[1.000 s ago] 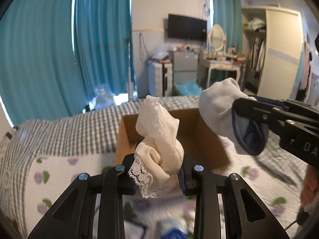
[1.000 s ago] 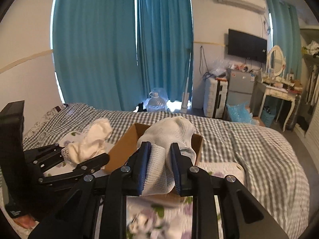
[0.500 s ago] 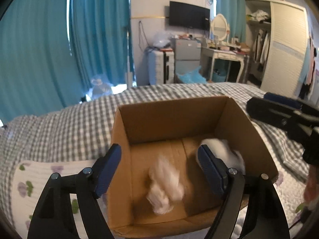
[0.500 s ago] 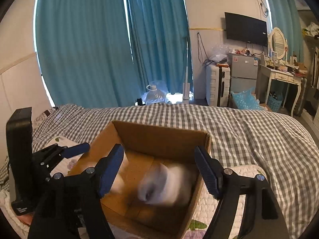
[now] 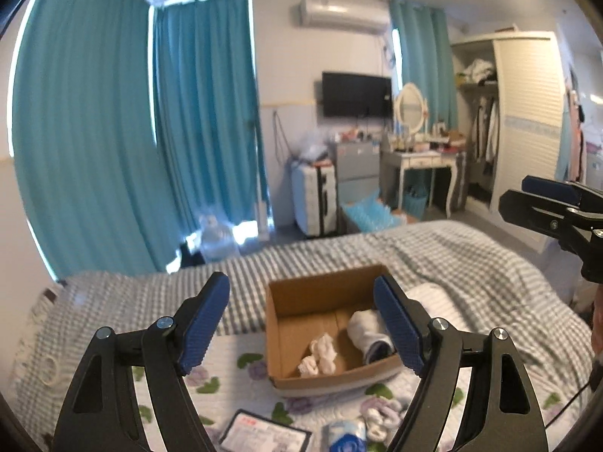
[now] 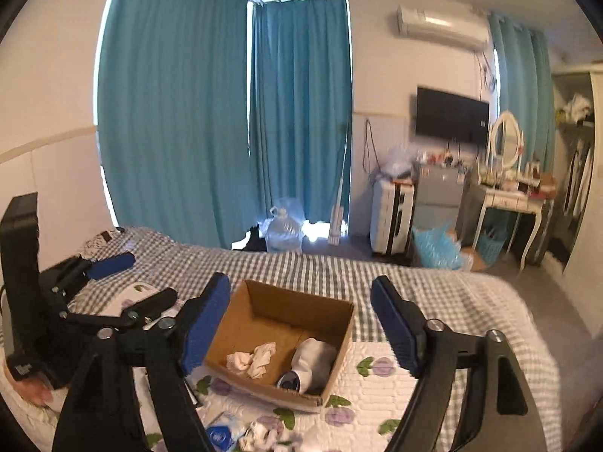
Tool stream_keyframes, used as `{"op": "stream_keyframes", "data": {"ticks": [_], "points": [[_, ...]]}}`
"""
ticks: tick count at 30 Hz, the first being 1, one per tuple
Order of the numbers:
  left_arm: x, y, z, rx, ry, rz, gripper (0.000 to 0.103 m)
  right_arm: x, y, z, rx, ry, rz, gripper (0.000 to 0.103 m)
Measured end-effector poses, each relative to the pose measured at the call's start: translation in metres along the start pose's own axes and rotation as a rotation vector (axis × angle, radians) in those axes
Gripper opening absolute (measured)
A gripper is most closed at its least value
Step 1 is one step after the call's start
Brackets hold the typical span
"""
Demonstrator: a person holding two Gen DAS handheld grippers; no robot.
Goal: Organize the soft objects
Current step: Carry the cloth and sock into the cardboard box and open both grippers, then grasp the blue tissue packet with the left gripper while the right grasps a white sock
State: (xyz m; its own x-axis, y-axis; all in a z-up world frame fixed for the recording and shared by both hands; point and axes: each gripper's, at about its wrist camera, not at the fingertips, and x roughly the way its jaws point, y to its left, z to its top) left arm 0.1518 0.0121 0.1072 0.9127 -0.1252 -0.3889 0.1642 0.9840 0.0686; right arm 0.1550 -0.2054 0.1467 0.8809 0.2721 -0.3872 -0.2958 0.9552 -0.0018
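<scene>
Both grippers empty, jaws wide: lace cloth (image 5: 320, 354) and rolled white sock (image 5: 367, 333) lie in the cardboard box (image 5: 301, 293); remaining soft bits (image 6: 269, 435) on the bed just this side of the box, below the right gripper (image 6: 301, 329), slightly nearer than the left gripper (image 5: 301, 326).

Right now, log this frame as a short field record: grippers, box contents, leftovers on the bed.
left gripper: open, empty, above the bed
right gripper: open, empty
cardboard box: on the floral quilt, open top
in box: cream lace cloth on the left, white sock on the right
outside box: small pale soft items and a blue-white packet in front
</scene>
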Motion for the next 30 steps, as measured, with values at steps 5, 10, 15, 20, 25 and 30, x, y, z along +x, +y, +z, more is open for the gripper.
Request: {"op": "stream_keyframes", "data": {"ticks": [5,10,15,20,25,30], "points": [[-0.058,-0.001,-0.011,0.011,-0.07,0.035,0.083,-0.052,0.012,-0.008,-0.053,0.002,-0.003,0.089],[-0.064,-0.009,-0.047,0.006,-0.007,0.021,0.083,-0.063,0.013,-0.05,-0.055,0.072,0.013,0.089],[-0.037,-0.026,-0.096,-0.036,0.098,0.012,0.083,-0.036,0.012,-0.109,-0.022,0.189,0.03,0.089],[0.002,-0.038,-0.151,-0.108,0.186,0.074,0.083,0.013,0.001,-0.165,0.016,0.321,0.037,0.089],[0.044,-0.05,-0.199,-0.139,0.309,0.067,0.083,0.063,-0.013,-0.203,0.026,0.419,0.048,0.082],[0.079,-0.055,-0.225,-0.123,0.397,0.064,0.081,0.114,-0.022,-0.237,0.052,0.534,0.064,0.068]]}}
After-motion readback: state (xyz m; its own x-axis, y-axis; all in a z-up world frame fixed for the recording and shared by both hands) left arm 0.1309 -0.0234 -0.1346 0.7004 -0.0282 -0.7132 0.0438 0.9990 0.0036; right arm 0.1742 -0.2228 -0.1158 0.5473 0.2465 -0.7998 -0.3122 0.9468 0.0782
